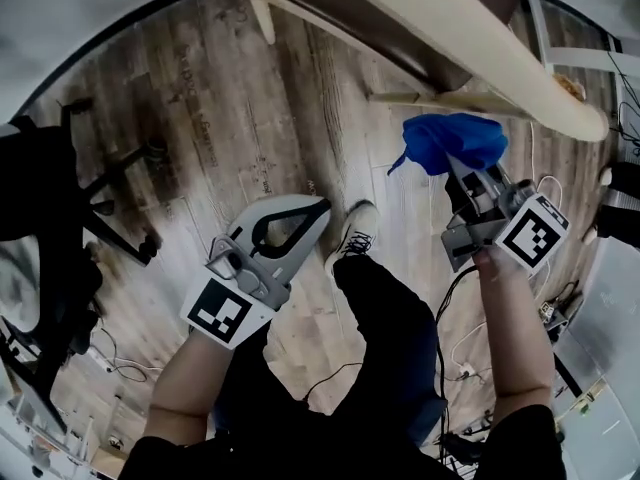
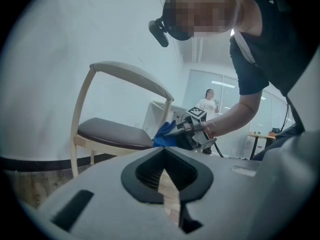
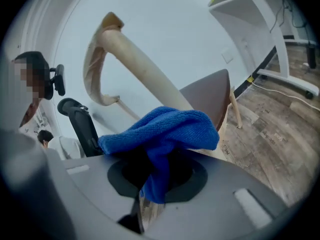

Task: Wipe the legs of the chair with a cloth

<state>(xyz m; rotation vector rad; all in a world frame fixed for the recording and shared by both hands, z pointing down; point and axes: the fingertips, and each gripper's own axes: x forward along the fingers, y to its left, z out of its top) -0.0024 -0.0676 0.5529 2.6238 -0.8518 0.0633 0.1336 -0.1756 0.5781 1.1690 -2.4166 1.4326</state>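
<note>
Bright, even indoor light; strong fisheye warping, dark vignetted corners.

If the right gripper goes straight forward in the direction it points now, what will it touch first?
Probably the chair, at its curved wooden back. The blue cloth clamped in the right gripper leads, so it would touch first. How far off the chair is remains unclear.

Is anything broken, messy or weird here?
Nothing is spilled or tipped over, and the chair stands upright. Two small things look odd. The tip of its curved back rail looks scuffed and brown, and the wood floor has a dark, smudgy patch near the chair.
</note>
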